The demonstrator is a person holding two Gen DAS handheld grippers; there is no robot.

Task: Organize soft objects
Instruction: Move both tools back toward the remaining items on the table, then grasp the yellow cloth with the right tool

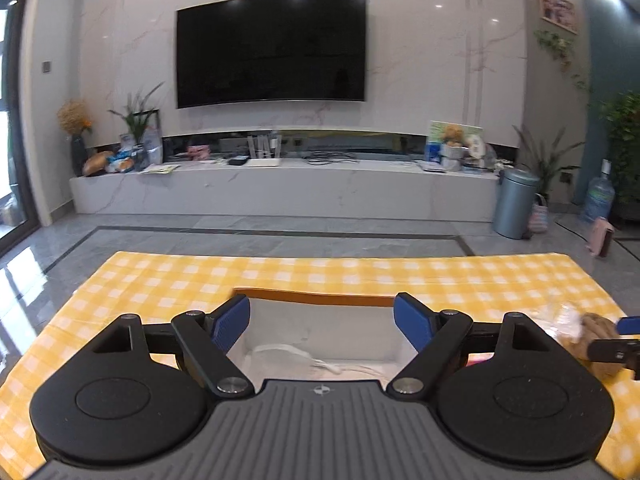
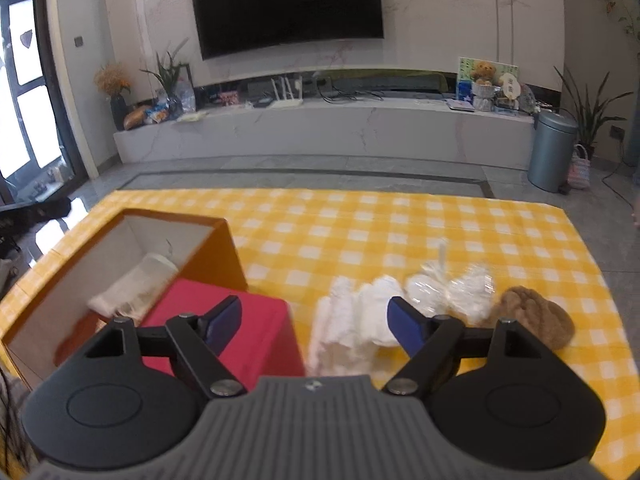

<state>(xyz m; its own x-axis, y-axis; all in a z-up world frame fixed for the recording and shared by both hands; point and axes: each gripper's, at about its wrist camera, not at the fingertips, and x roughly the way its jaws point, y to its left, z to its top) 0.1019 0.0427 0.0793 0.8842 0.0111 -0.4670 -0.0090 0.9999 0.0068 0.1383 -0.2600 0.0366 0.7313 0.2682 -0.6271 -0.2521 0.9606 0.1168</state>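
Note:
My left gripper (image 1: pixel 322 320) stands open and empty over an orange box (image 1: pixel 316 298) with a white inside, where a white cloth (image 1: pixel 304 354) lies. At the right edge sit a plastic-wrapped white bundle (image 1: pixel 560 318) and a brown plush (image 1: pixel 596 332). My right gripper (image 2: pixel 314 324) is open above a folded white towel (image 2: pixel 352 320) without touching it. A red block (image 2: pixel 256 328) lies under its left finger, beside the orange box (image 2: pixel 224 248) that holds the white cloth (image 2: pixel 136 288). Right of the towel are the wrapped bundles (image 2: pixel 448 288) and the brown plush (image 2: pixel 532 320).
A yellow checked cloth (image 2: pixel 360 224) covers the table, whose far edge (image 1: pixel 320 258) drops to a grey tiled floor. Beyond stand a marble TV bench (image 1: pixel 280 192) with clutter, a wall TV (image 1: pixel 272 48) and a grey bin (image 2: pixel 552 152).

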